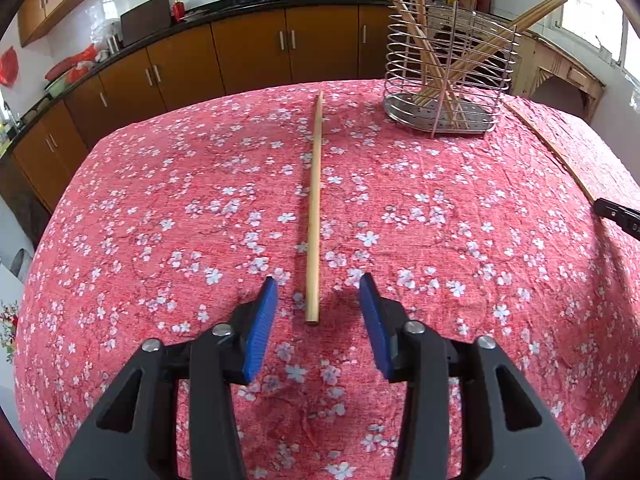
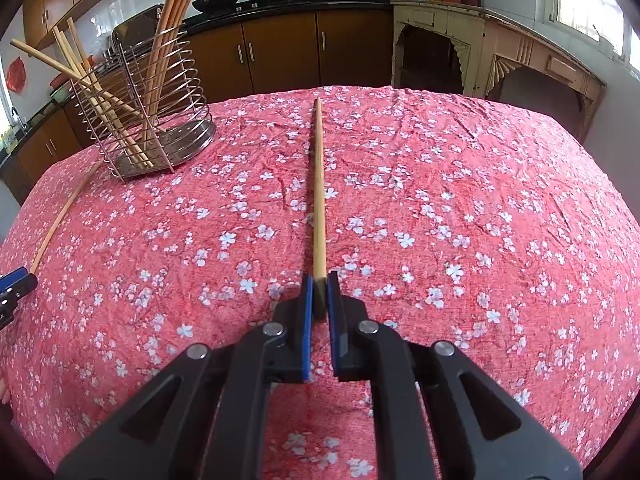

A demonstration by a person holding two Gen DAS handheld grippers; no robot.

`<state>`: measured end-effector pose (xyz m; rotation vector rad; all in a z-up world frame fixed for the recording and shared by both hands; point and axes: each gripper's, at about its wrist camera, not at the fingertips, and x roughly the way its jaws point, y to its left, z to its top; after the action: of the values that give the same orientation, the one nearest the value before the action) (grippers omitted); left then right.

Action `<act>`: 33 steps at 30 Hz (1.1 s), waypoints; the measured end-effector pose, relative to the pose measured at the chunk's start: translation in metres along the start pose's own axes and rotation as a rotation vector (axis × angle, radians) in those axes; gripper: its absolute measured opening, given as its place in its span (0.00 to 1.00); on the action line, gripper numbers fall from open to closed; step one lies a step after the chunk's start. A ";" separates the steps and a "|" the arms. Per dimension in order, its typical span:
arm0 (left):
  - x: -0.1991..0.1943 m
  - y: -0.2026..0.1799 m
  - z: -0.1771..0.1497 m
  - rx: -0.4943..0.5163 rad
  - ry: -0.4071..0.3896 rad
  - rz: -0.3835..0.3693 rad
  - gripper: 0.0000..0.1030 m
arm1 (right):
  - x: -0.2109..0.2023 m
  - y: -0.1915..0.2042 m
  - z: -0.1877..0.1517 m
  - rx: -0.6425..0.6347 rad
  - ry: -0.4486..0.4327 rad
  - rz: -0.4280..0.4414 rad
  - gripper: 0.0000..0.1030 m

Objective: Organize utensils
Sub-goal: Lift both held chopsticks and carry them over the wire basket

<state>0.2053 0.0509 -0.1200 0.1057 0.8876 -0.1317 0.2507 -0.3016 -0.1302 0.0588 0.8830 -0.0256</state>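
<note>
A wooden chopstick (image 1: 315, 208) lies flat on the red floral tablecloth, pointing away from me. My left gripper (image 1: 319, 296) is open, its blue pads on either side of the chopstick's near end, not touching it. A wire utensil holder (image 1: 448, 68) with several chopsticks stands at the back right. My right gripper (image 2: 319, 280) is shut on the near end of another chopstick (image 2: 319, 184), which points forward along the cloth. The holder (image 2: 148, 108) stands at the back left in the right wrist view.
The table (image 1: 160, 240) carries a red flowered cloth. The right gripper's tip (image 1: 618, 216) shows at the right edge of the left wrist view, with its chopstick (image 1: 548, 144). The left gripper (image 2: 12, 288) shows at the left edge, beside the other chopstick (image 2: 64, 216). Kitchen cabinets (image 1: 248, 52) run behind.
</note>
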 end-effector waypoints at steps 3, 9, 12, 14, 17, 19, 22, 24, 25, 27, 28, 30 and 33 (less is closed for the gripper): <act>0.000 -0.005 0.000 0.023 -0.003 -0.004 0.12 | 0.000 0.003 0.000 -0.013 -0.001 -0.010 0.08; -0.004 -0.001 -0.004 0.006 0.006 -0.029 0.06 | -0.010 0.000 -0.005 -0.001 -0.021 0.001 0.08; -0.016 0.001 -0.007 0.002 -0.022 -0.050 0.06 | -0.023 -0.004 -0.006 0.003 -0.054 0.016 0.08; -0.028 0.003 -0.006 -0.008 -0.053 -0.058 0.06 | -0.033 -0.006 -0.005 0.012 -0.079 0.025 0.07; -0.048 0.005 -0.001 -0.021 -0.111 -0.068 0.06 | -0.052 -0.007 -0.001 0.019 -0.132 0.037 0.07; -0.063 0.006 0.004 -0.028 -0.158 -0.071 0.06 | -0.066 -0.008 0.003 0.024 -0.174 0.046 0.07; -0.080 0.006 0.011 -0.034 -0.219 -0.074 0.06 | -0.086 -0.008 0.007 0.031 -0.233 0.059 0.07; -0.092 0.004 0.017 -0.042 -0.263 -0.081 0.06 | -0.100 -0.006 0.012 0.033 -0.274 0.070 0.07; -0.095 0.003 0.022 -0.045 -0.278 -0.084 0.06 | -0.105 -0.005 0.013 0.033 -0.290 0.073 0.07; -0.104 0.003 0.030 -0.055 -0.314 -0.095 0.06 | -0.117 -0.002 0.019 0.027 -0.330 0.074 0.07; -0.108 0.005 0.034 -0.060 -0.326 -0.100 0.06 | -0.122 -0.002 0.021 0.024 -0.347 0.076 0.07; -0.115 0.006 0.041 -0.067 -0.352 -0.109 0.06 | -0.132 -0.002 0.027 0.024 -0.376 0.081 0.07; -0.122 0.008 0.053 -0.084 -0.386 -0.121 0.06 | -0.142 0.001 0.039 0.026 -0.415 0.083 0.07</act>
<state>0.1707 0.0600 0.0083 -0.0516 0.5129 -0.2199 0.1908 -0.3037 0.0040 0.1101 0.4651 0.0275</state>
